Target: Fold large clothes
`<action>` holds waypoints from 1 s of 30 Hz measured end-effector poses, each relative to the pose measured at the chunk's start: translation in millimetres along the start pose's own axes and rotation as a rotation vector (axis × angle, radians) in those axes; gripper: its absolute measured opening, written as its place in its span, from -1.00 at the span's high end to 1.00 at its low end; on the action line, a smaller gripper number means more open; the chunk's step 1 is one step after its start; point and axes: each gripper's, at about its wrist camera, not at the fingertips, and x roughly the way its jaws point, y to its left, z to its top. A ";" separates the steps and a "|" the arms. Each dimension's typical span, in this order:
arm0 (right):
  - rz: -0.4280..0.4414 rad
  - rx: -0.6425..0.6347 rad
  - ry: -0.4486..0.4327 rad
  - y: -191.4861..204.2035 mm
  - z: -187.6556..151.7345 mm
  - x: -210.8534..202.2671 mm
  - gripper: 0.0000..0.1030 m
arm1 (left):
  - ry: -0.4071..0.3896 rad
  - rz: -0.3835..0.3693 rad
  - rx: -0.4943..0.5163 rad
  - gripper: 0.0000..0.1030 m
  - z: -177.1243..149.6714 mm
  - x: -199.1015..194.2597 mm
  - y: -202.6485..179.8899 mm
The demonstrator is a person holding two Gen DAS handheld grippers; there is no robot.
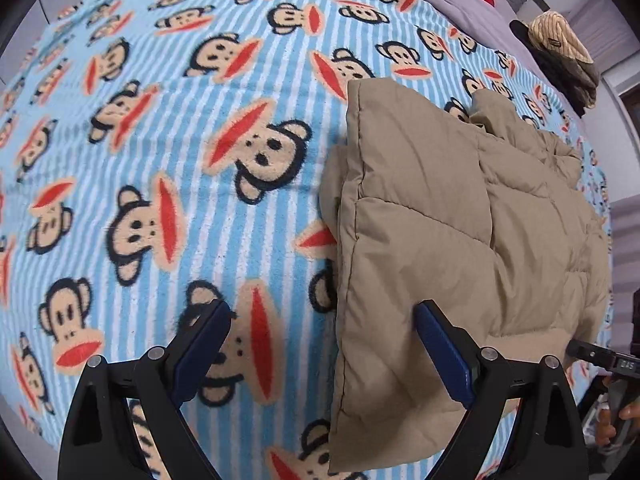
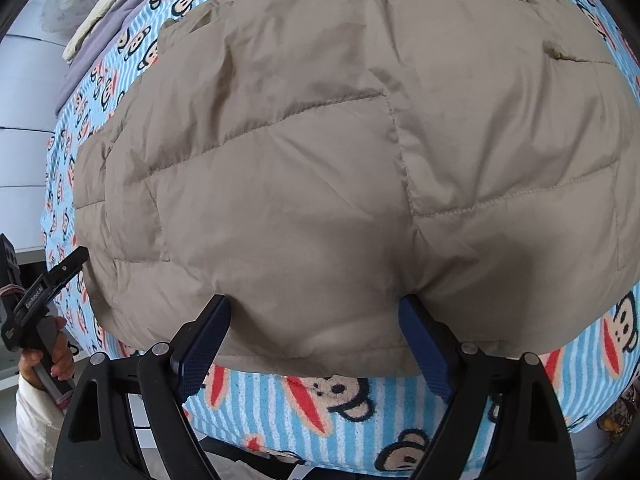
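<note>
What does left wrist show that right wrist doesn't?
Left wrist only: a striped cap on a dark pile at the far edge, and wide bare stretches of the monkey-print blanket.
Right wrist only: the other gripper in a hand at the left edge, plus a cream roll on the purple sheet.
Both: the tan puffer jacket folded on the blanket, seen between open fingers.

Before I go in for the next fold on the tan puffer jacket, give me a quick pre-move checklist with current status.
1. Left gripper jaws open, nothing clamped: ok.
2. Right gripper jaws open, straddling the hem, not pinching: ok.
3. Tan puffer jacket lies folded on the monkey-print blanket: ok.
4. Jacket's left edge between the left jaws: ok.
5. Layers underneath lying smooth: cannot tell.
6. Hat pile clear of the jacket: ok.
</note>
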 end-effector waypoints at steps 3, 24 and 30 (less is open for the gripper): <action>-0.009 0.002 -0.002 -1.1 0.5 2.1 -0.72 | 0.073 -0.182 -0.024 -0.83 7.5 22.5 15.8; -0.107 -0.103 -0.213 37.6 2.2 -35.3 0.02 | 0.280 -0.533 0.144 0.40 28.9 75.7 -47.5; -0.095 -0.216 -0.328 50.7 47.2 -25.7 0.61 | 0.253 -0.494 0.122 0.46 25.9 37.2 -72.7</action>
